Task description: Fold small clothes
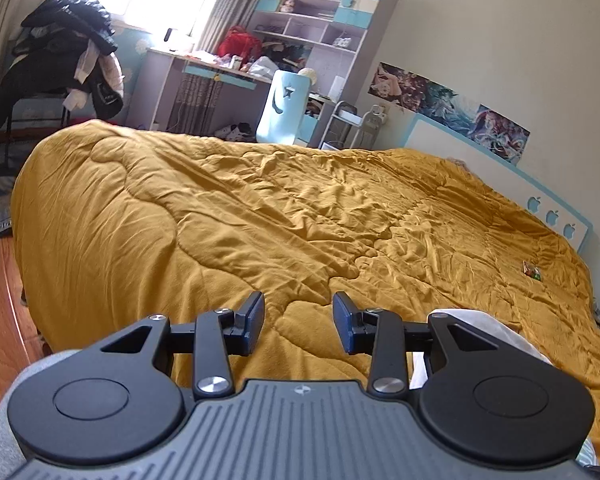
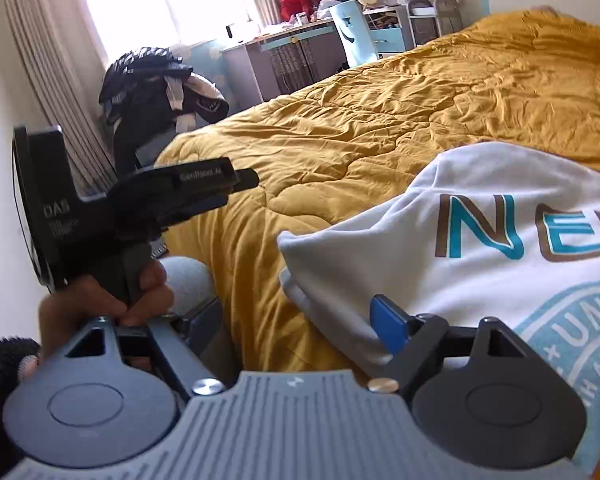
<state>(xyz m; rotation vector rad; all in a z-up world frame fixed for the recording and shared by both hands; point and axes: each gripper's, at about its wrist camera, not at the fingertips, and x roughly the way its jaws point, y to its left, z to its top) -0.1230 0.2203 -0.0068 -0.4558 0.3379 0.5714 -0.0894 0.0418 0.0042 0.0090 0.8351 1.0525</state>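
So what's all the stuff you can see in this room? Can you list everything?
quilt: one, mustard yellow, spread over the bed
sweatshirt: one, white with teal and brown letters, lying on the quilt
small packet: one, colourful, on the quilt by the headboard
headboard: one, white with blue trim, against the wall
desk chair: one, light blue, beside the bed
desk with shelves: one, white and blue, cluttered
red bag: one, on the desk
pile of dark clothes: one, on a chair by the window
posters: a row, on the wall
left gripper: black, open, empty
right gripper: open, by the sweatshirt
hand: holding the left gripper's handle
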